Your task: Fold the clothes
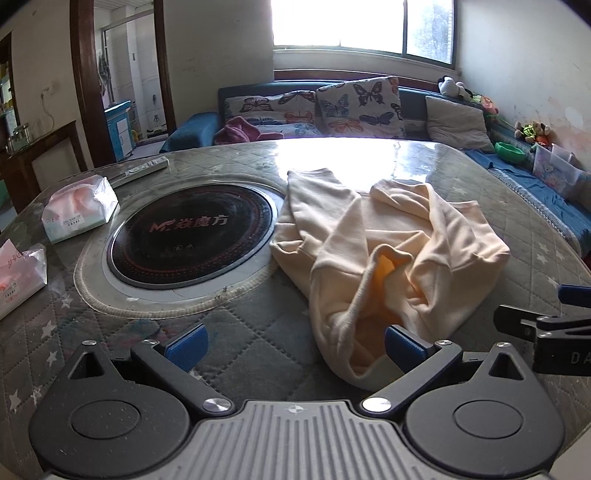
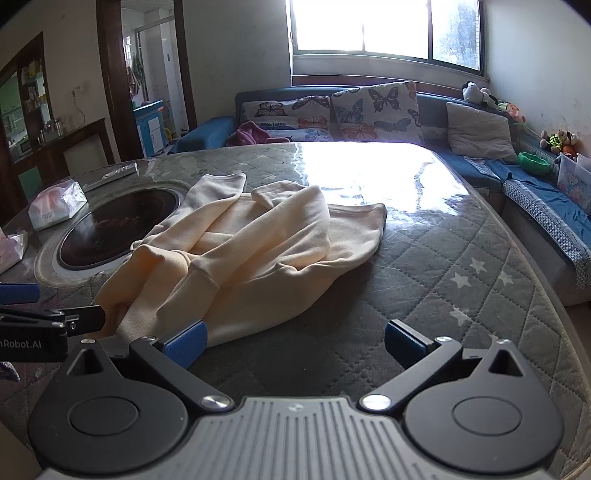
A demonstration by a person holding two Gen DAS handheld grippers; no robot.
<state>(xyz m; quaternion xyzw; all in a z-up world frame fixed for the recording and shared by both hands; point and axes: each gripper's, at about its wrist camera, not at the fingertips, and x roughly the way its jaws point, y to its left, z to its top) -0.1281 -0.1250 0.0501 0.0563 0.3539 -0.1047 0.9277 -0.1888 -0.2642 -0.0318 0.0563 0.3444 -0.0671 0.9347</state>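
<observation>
Left gripper [image 1: 293, 345] spread wide, holding nothing, its right pad just brushing the crumpled cream sweatshirt [image 1: 391, 251] heaped on the quilted table [image 1: 240, 332], right gripper [image 2: 293, 341] likewise gaping, empty, left pad beside the fabric

Glare from the window [image 2: 384, 26] is washing out the far bench [image 2: 369, 166] surface. The tissue pack [image 1: 18, 280] is running off the left edge, its print too small to read.
</observation>
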